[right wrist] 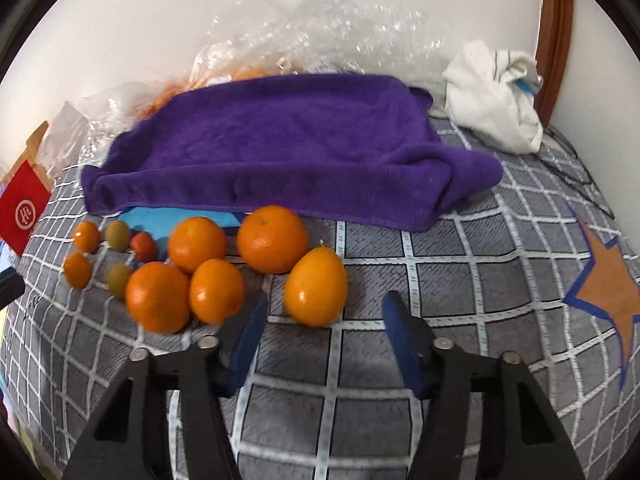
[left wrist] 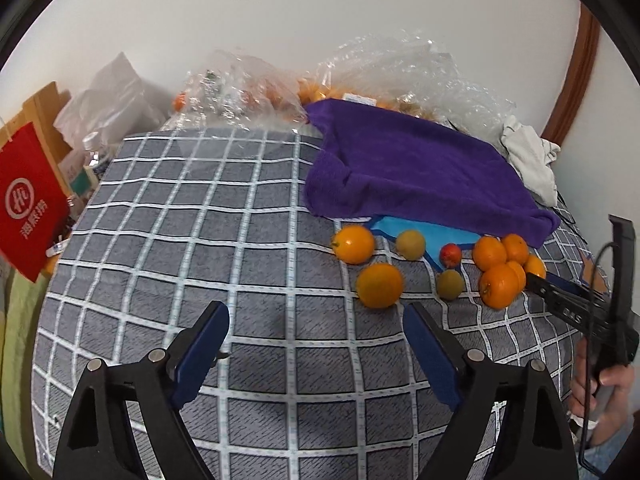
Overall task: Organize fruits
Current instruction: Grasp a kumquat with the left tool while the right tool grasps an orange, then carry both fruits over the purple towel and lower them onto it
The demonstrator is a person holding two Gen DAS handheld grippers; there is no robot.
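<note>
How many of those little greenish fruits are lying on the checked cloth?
2. One greenish fruit sits by the blue patch; the other lies nearer, left of the big oranges. More could hide under the purple towel.

Loose fruits (right wrist: 218,290) clustered beside purple towel (right wrist: 280,140).

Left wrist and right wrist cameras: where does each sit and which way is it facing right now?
Left wrist: on the left gripper, angled down at the checked cloth; fruits ahead right; both fingers show, plus the right gripper and hand.
Right wrist: on the right gripper, angled down, an orange just ahead; only its own fingers show.
Shared: fruits, purple towel, checked cloth.
</note>
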